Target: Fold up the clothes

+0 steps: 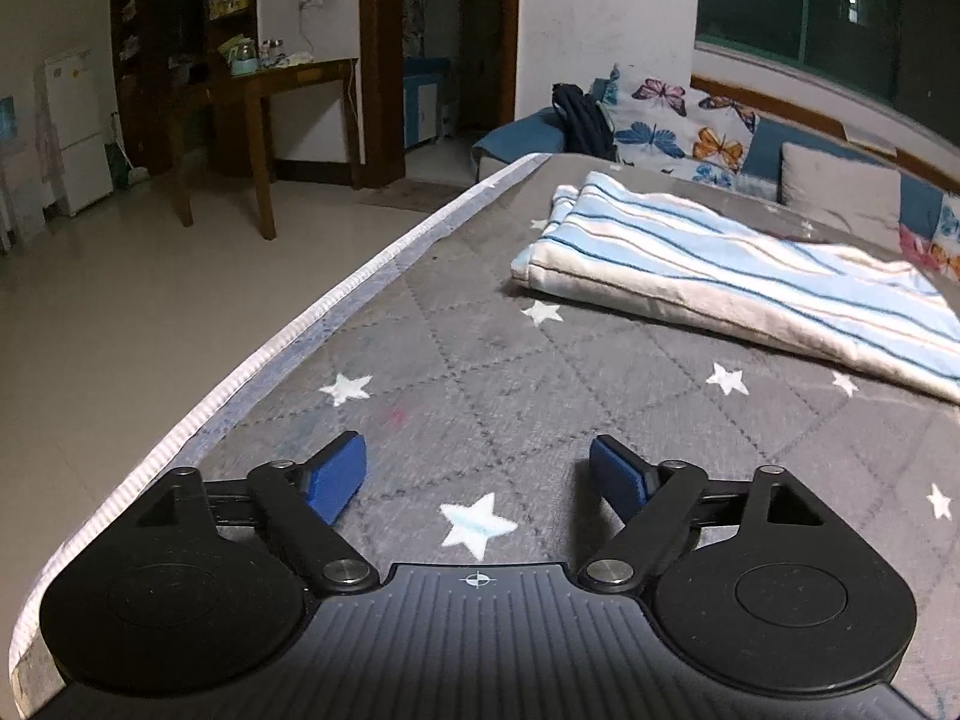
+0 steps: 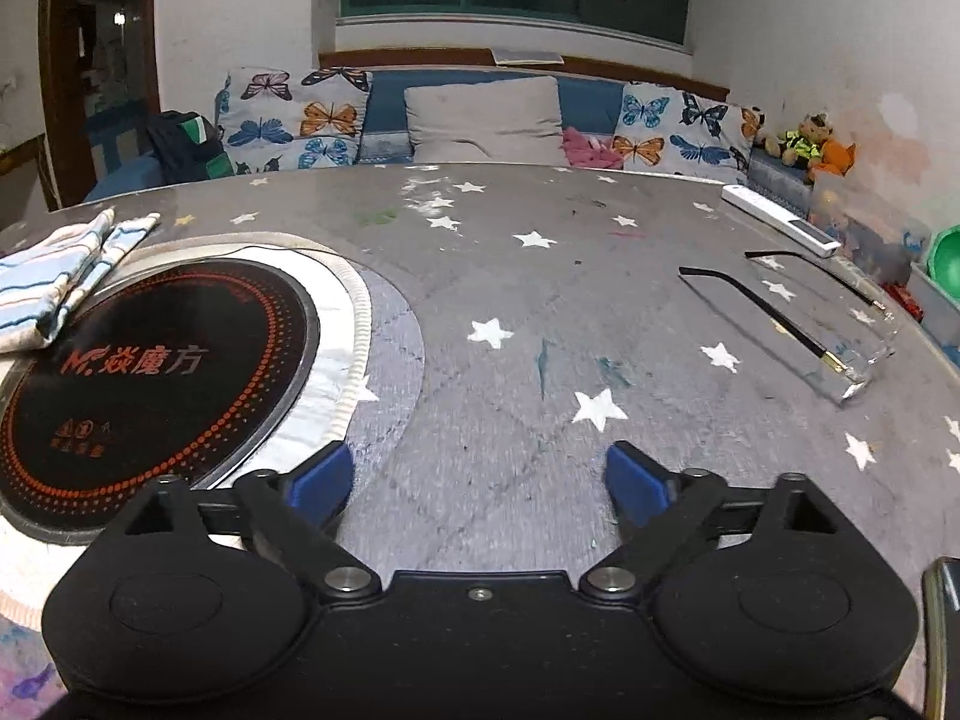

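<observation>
Left gripper [image 1: 478, 474] stood released, jaws wide, nothing between them, angled down over the grey star-patterned desk [image 1: 456, 336]. Right gripper [image 2: 478, 483] likewise stood released and empty. Only the left view showed the folded striped garment [image 1: 738, 276] whole; only the right view showed the round induction cooktop [image 2: 156, 372], with the garment touching its far-left rim.

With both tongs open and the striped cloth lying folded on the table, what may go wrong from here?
1. The striped cloth partly lies on the round cooktop; if that is hot, the fabric may scorch.
2. Both the left tongs and the right tongs are open and empty, away from the cloth; a careless regrasp may undo the fold.
3. The glasses may be knocked by the right tongs.
</observation>
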Available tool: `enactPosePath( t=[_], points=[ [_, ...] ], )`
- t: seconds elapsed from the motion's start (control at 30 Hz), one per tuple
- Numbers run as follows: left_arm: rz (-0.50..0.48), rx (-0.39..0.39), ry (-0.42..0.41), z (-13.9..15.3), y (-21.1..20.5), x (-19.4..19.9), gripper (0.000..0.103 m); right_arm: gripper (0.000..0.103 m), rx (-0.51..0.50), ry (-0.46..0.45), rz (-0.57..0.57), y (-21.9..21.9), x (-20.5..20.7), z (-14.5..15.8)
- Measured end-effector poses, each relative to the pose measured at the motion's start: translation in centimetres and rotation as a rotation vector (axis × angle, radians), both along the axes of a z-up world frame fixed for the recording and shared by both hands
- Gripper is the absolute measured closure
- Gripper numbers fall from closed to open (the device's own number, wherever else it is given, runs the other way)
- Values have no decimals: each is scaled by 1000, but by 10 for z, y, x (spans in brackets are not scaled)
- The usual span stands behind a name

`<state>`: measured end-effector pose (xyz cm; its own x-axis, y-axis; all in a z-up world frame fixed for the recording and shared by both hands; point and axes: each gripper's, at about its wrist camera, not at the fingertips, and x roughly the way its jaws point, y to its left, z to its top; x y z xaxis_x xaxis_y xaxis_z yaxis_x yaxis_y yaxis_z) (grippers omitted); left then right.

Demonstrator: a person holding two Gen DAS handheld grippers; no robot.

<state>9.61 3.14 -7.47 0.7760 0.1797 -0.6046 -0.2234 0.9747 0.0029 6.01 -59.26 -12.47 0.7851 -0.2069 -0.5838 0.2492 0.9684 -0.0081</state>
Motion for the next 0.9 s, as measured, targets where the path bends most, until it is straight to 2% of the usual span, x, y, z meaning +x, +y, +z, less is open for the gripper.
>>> enactPosePath(
  t=[0.27, 0.37, 0.9],
  points=[
    [-9, -6, 13, -4, -1, 7, 5, 0, 7, 7, 6, -9, -2, -4],
    [-15, -8, 16, -5, -1, 8, 1, 0, -5, 9, 7, 1, -5, -3],
    [-20, -3, 20, -7, -3, 9, 0, 0, 1, 12, 7, -6, 3, 5]
  ],
)
